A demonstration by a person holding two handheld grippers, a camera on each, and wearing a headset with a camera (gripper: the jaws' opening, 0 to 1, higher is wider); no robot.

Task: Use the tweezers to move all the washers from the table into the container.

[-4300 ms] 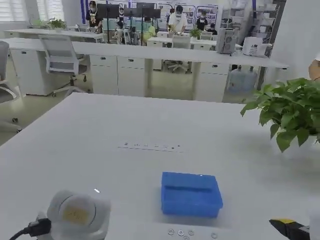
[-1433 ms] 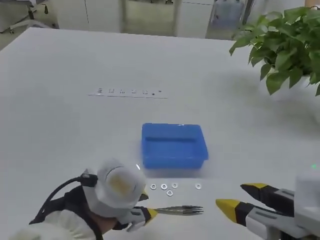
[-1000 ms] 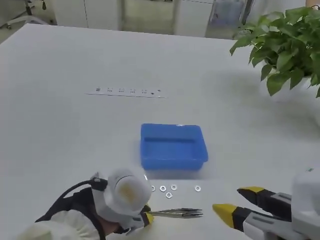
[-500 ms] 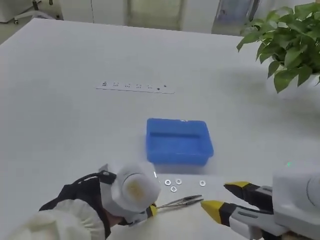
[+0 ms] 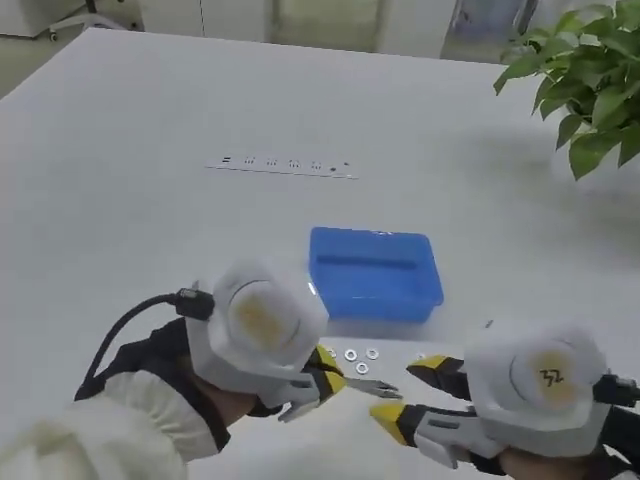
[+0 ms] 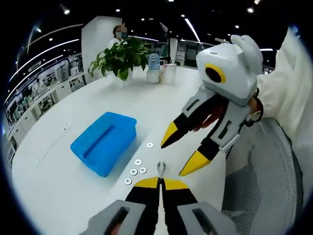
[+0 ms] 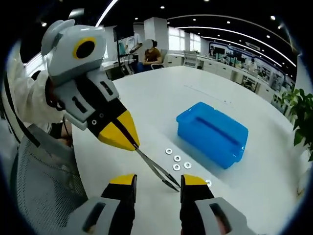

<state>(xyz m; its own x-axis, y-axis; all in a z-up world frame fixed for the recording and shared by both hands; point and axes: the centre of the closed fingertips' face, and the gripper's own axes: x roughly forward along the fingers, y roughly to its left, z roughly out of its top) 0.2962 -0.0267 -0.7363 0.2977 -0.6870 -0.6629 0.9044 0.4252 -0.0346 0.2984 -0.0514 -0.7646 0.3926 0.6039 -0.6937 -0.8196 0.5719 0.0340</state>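
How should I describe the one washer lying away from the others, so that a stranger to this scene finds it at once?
Find the blue container on the white table. Beside its long side lie five small washers, four in a tight cluster. The fifth washer lies alone, next to a yellow jaw tip of the right gripper.

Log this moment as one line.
left tongs: shut on slim metal tweezers | right tongs: open | small metal washers: on white table | blue plastic container: beside washers
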